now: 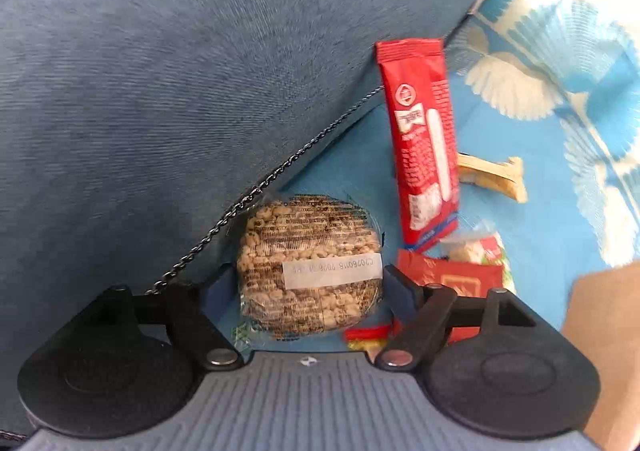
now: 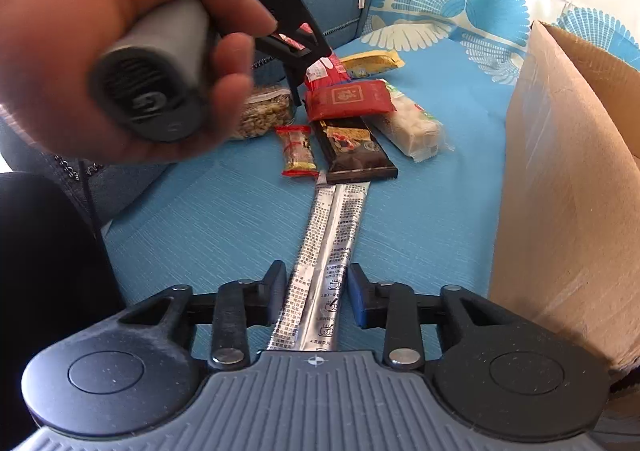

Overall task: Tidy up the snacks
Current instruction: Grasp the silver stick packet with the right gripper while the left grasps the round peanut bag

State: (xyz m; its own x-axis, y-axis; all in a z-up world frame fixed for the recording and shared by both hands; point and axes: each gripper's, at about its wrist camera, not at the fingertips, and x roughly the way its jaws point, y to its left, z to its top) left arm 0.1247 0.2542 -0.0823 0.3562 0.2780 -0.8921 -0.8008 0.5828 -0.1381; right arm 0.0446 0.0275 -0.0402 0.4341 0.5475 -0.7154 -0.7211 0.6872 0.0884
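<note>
Jaws of left gripper (image 1: 308,287) straddle puffed-grain cake (image 1: 310,265); label reads "C2026018".

Both tools look alike on my feeds. The right gripper (image 2: 318,291) is built on a ribbed grey housing (image 2: 316,399), with a small round cross mark at the middle of the housing's top edge. Black rounded discs, dusty, flank the housing, each with a circular recess. Just above the housing, black link bars pivot on silver screw heads. Beyond them the black fingers (image 2: 360,303) carry blue pads. The left gripper (image 1: 308,287) has the same build around its own housing. From the right camera I see its smooth grey handle, capped in ribbed black with a pale logo, inside the left hand (image 2: 120,31).
</note>
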